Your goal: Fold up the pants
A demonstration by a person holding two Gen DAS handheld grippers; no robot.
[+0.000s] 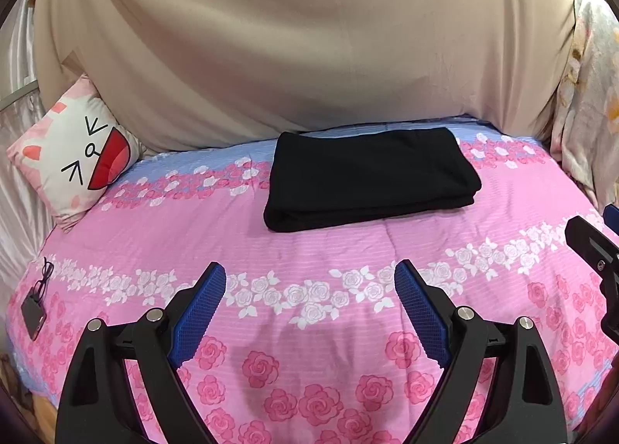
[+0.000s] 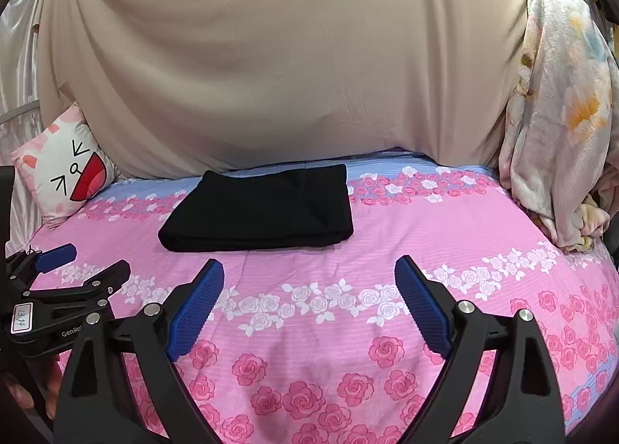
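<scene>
Pink floral bedspread (image 1: 154, 219), folded black pants (image 1: 367, 177), both grippers empty

Black pants (image 1: 369, 177) folded into a flat rectangle on the pink rose bedspread (image 1: 309, 250), well beyond the left gripper (image 1: 310, 281), jaws spread wide, holding nothing. Cat-face pillow (image 1: 73, 157) at far left; small dark device (image 1: 33, 314), possibly a phone, near the bed's left edge.

Bedspread (image 1: 309, 250) open before both grippers — folded pants (image 1: 367, 177) ahead (pillow (image 1: 73, 157) far left).
</scene>
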